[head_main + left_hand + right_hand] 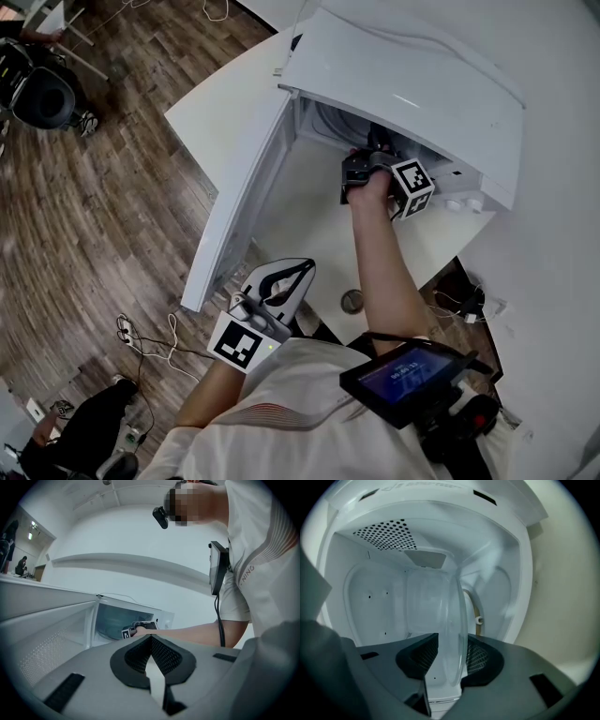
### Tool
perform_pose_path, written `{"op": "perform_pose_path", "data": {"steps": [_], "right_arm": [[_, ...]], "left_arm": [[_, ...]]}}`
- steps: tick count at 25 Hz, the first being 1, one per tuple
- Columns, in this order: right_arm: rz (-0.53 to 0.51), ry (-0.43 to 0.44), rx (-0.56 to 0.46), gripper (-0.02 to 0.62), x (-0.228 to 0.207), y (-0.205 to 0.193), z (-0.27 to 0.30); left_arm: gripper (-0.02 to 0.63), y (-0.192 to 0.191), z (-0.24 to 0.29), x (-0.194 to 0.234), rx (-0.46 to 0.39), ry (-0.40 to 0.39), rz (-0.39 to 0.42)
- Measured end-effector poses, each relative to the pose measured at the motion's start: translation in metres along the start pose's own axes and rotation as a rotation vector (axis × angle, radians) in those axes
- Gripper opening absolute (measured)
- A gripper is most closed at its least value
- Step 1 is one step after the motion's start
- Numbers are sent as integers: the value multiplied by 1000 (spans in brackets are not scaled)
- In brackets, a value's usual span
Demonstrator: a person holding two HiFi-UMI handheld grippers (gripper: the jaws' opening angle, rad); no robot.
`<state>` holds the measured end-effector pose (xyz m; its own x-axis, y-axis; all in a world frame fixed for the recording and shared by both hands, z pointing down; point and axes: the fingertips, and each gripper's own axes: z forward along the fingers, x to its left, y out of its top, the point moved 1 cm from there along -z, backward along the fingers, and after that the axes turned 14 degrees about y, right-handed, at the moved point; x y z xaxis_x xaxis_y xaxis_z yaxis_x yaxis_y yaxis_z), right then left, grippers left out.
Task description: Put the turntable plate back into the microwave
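The white microwave (422,94) stands on a white table with its door (239,187) swung wide to the left. My right gripper (375,152) reaches into the cavity. In the right gripper view the clear glass turntable plate (452,620) stands on edge between the jaws of the right gripper (450,654). The jaws are parted; the plate's rim lies close to the right pad and the left pad is apart from it. A roller ring (478,619) shows behind the plate. My left gripper (305,272) hangs back by my body, shut and empty, also seen as the left gripper (151,641).
The table edge (202,103) curves off to the left over a wood floor with cables (150,337). A small round object (352,300) lies near the table's front edge. A screen device (403,380) is at my chest. Someone sits at the lower left (84,422).
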<state>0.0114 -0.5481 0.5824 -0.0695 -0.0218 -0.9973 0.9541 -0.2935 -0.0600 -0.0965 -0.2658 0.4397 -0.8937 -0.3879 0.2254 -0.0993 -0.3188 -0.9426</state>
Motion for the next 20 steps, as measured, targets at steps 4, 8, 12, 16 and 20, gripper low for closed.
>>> {"op": "perform_pose_path", "data": {"steps": [4, 8, 12, 16, 20], "right_arm": [[11, 0, 43, 170, 0, -7, -1], [24, 4, 87, 193, 3, -12, -3], [39, 3, 134, 202, 2, -22, -6], [41, 5, 147, 202, 2, -28, -9], [49, 10, 201, 202, 2, -37, -10]], "left_arm": [[11, 0, -1, -1, 0, -8, -2], [11, 0, -2, 1, -1, -9, -10], [11, 0, -2, 0, -2, -17, -13], [11, -1, -2, -3, -3, -26, -17], [11, -4, -4, -3, 6, -27, -22]]}}
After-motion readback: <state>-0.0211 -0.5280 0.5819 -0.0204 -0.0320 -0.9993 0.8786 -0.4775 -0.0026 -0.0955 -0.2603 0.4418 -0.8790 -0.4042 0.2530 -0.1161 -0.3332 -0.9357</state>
